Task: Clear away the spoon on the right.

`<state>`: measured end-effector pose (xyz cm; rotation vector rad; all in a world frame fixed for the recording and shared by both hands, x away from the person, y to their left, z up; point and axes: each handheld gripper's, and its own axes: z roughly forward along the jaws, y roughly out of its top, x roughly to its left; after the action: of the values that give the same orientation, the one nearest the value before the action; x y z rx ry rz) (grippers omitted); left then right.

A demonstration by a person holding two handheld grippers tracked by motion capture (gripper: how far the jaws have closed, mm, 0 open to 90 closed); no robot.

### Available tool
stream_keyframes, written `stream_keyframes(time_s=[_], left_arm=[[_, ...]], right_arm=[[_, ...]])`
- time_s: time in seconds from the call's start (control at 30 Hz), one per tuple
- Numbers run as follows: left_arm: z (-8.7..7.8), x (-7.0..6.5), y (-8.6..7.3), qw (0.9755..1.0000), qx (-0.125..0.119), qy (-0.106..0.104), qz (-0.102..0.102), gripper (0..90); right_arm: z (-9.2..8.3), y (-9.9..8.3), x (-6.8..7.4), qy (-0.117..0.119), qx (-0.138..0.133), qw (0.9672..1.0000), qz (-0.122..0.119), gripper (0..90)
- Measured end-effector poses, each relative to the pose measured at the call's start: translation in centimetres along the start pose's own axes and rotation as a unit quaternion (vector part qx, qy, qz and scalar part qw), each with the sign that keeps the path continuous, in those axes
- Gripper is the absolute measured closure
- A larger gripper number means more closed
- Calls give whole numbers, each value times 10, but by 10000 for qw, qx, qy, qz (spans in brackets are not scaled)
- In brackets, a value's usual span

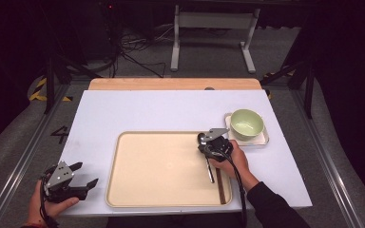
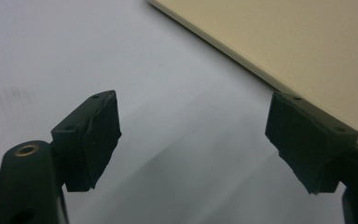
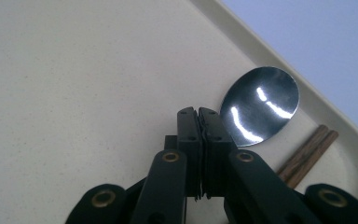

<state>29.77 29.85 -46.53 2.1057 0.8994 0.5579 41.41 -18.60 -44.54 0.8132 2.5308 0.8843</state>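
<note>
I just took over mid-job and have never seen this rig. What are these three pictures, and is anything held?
There is no robot here. A person holds a hand-held two-jaw gripper in each hand. The high view looks down on the white table from the person's side. The other two pictures come from cameras riding on each gripper, looking along its black jaws.

On the table is a beige tray with a spoon and chopsticks on it. A green bowl sits on a small plate beside it.

The left gripper is open and empty, left of the tray. The right gripper is shut beside the spoon. I cannot tell whether it pinches the handle.
</note>
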Motion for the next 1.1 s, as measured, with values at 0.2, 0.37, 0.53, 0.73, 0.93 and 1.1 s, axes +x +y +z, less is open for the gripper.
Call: stream_keyframes(time_s=[0.2, 0.37, 0.53, 0.73, 0.93, 1.1], left_arm=[[0, 0, 0, 10000, -9, 8, 26, 189], [-1, 0, 0, 10000, -15, 16, 31, 189], [-1, 0, 0, 10000, -14, 12, 29, 189], [-1, 0, 0, 10000, -27, 9, 31, 190], [-1, 0, 0, 10000, -20, 3, 40, 191], [0, 0, 0, 10000, -8, 13, 41, 190]], right_arm=[[-4, -3, -2, -99, 26, 9999, 37, 882], [-8, -4, -2, -145, -69, 9999, 52, 883], [-14, -2, 0, -159, -211, 9996, 24, 871], [-29, 1, 5, -147, -508, 9985, -151, 838], [-52, 4, 2, -117, -846, 9963, -123, 809], [-67, 2, -7, -172, -1049, 9943, -11, 780]])
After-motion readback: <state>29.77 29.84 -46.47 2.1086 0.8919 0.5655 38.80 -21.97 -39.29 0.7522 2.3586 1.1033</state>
